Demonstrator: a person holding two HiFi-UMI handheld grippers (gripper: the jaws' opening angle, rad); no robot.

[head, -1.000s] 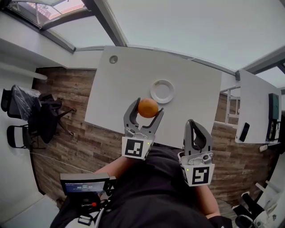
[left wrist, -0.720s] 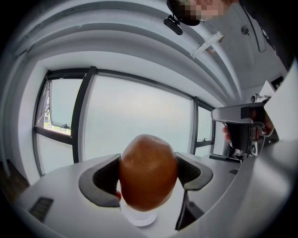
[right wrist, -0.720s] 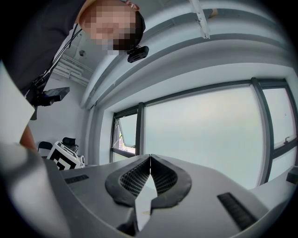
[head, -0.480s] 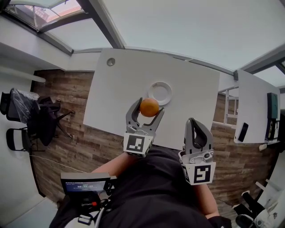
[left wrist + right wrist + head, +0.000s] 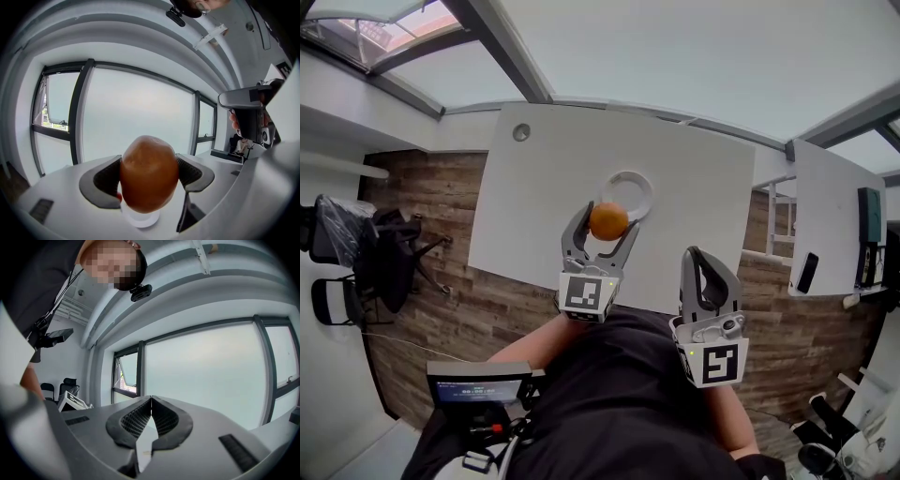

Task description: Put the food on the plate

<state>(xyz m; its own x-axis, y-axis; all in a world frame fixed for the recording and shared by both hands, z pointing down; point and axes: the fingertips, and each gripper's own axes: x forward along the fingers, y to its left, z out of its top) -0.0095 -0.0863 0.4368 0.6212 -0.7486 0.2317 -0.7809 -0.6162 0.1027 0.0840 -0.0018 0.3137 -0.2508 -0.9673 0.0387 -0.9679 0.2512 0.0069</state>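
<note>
- The white table [image 5: 534,178] is the biggest thing here. It lies in front of the person, and most of its top is bare.
- The left gripper [image 5: 607,225] is held out over the near part of the table. Its two jaws squeeze a round orange, one jaw on each side.
- The right gripper [image 5: 701,258] hangs back near the person's body, off to the side. Its jaws are pressed together, and there is nothing between them.
- The plate [image 5: 639,183] is small, round and white. It sits on the table just past the left gripper.
- The orange [image 5: 149,173] is the food. It is up in the air between the left jaws, and in the head view it covers the near edge of the plate.
- The orange looks light enough for one gripper to hold.
- Its skin looks firm but a bit soft, so a gentle squeeze should do.
- It is round, so it may roll once it is let go.
- The best hold is likely across its fat middle, where the jaws sit now.
- It should probably be set low on the middle of the plate.
</note>
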